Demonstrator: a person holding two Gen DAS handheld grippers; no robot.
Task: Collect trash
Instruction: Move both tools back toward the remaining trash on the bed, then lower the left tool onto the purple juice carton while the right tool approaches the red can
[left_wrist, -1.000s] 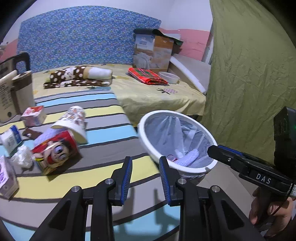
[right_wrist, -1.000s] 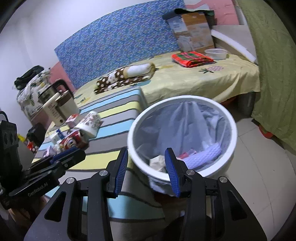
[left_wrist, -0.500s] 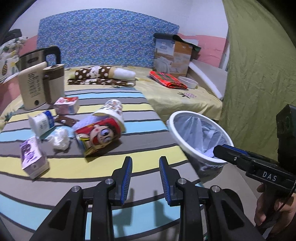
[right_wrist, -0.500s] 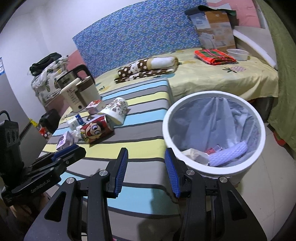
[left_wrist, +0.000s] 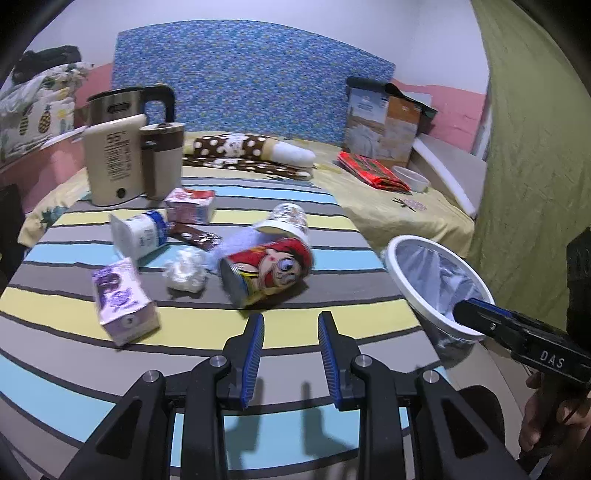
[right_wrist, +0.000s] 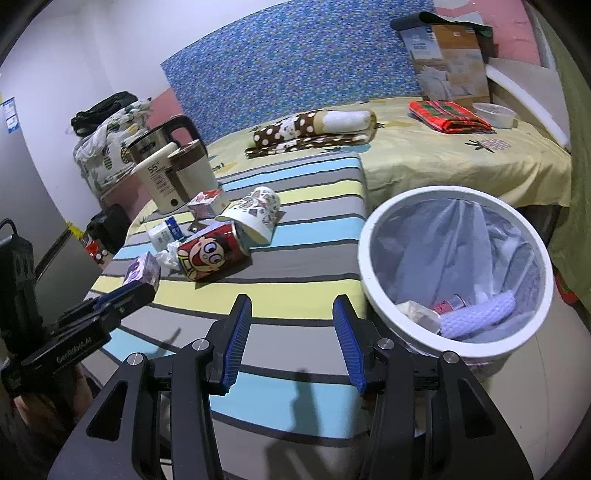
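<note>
Trash lies on the striped table (left_wrist: 295, 336): a red cartoon can (left_wrist: 267, 271) on its side, a patterned paper cup (left_wrist: 286, 221), a crumpled tissue (left_wrist: 184, 273), a purple carton (left_wrist: 122, 299), a white yogurt tub (left_wrist: 138, 234), a pink carton (left_wrist: 190, 205) and a brown wrapper (left_wrist: 195, 236). My left gripper (left_wrist: 291, 321) hovers open just short of the can, holding nothing. My right gripper (right_wrist: 291, 306) is over the table's right edge, jaws opening with nothing between them. Right of it stands a white lined bin (right_wrist: 373, 229) with some trash inside.
A steel kettle (left_wrist: 129, 107) and a beige jug appliance (left_wrist: 114, 162) stand at the table's far left. Behind is a bed with a yellow sheet (left_wrist: 406, 210), a rolled spotted blanket (left_wrist: 251, 147) and a cardboard box (left_wrist: 384, 122). A green curtain (left_wrist: 535, 147) hangs on the right.
Both grippers have swung left, away from the bin and toward the trash on the table. The right jaws stand wider than before; the left jaws are unchanged.
</note>
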